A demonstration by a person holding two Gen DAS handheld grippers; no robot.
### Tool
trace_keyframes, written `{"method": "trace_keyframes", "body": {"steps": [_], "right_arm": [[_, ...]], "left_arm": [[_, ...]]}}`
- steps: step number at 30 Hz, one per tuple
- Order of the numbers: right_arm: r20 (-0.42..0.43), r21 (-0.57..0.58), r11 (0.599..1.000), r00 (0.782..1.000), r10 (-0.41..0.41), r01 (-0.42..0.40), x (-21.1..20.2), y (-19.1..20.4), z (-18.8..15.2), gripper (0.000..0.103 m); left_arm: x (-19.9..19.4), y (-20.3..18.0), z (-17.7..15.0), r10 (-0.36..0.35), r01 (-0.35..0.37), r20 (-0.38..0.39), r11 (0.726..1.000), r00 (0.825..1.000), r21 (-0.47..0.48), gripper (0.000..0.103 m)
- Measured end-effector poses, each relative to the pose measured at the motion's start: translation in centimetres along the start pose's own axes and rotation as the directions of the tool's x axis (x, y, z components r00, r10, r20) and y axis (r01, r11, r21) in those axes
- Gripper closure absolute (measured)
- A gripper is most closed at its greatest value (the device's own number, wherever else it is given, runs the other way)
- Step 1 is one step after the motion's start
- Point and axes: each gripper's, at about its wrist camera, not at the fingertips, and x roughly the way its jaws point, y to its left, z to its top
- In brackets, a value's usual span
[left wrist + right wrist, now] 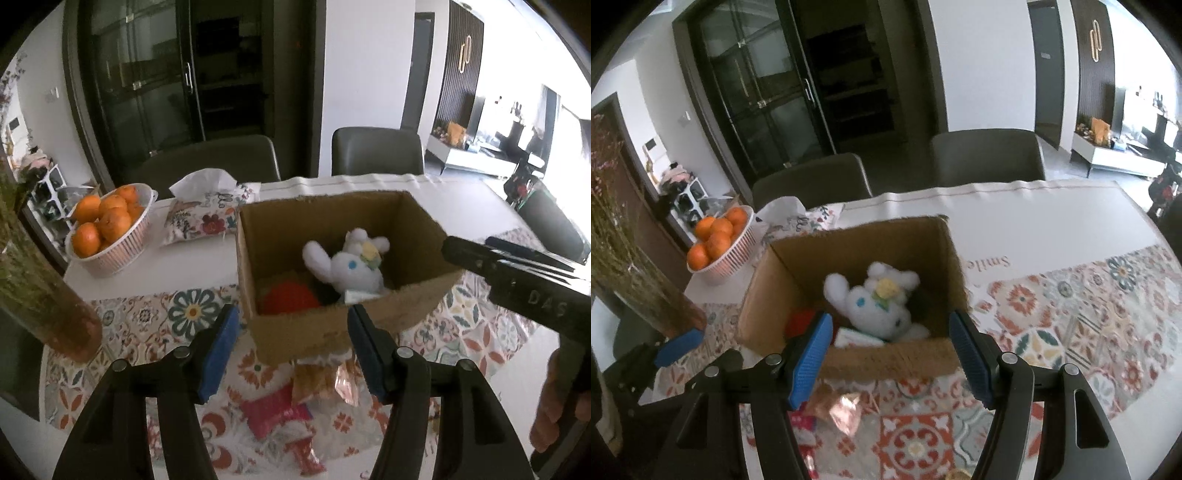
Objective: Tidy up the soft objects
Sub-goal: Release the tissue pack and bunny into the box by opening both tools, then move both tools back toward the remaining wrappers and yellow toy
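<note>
Left wrist view: your left gripper (291, 347) and right gripper (890, 354) both stand about half open, holding nothing. White plush (351, 266) lies in the cardboard box (317, 332) just beyond the fingertips. Likely between picks; next, drop to the red packet (273, 413) below your left jaws.

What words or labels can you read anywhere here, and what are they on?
"Smile", seen upside down, printed on the white part of the table mat.
"DAS", raised letters on the black body of the right gripper, seen from the left one.
The tag beside the plush toy in the box and the snack packets are too blurred to read.
</note>
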Motion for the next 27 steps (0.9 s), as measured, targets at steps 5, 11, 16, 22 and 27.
{"method": "trace_keyframes", "body": {"steps": [5,11,16,22,27], "right_arm": [[-0.038,0.018,0.999,0.999,-0.031,0.032,-1.4,-0.9,-1.8,0.031],[-0.094,0.021,0.997,0.993,-0.067,0.069,-2.2,-1.6,-4.5,0.031],[-0.126,0.055,0.996,0.990,-0.067,0.074,-2.2,-2.2,-6.6,0.031],[-0.178,0.068,0.991,0.979,-0.102,0.115,-1.5,-2.7,-8.9,0.031],[-0.237,0.055,0.989,0.964,-0.120,0.136,-0.3,-3.1,-10.7,0.031]], "left_arm": [[-1.1,-1.1,-1.5,0.029,-0.029,-0.025,0.999,0.999,0.015,0.043],[-1.7,-1.9,-3.4,0.051,-0.049,-0.051,0.998,0.997,0.032,0.043],[-1.6,-2.3,-5.0,0.040,-0.039,-0.083,0.999,0.996,0.018,0.043],[-0.7,-2.5,-6.8,0.048,-0.045,-0.136,0.999,0.990,0.022,0.043],[0.6,-2.4,-8.6,0.039,-0.039,-0.196,0.999,0.980,0.003,0.043]]}}
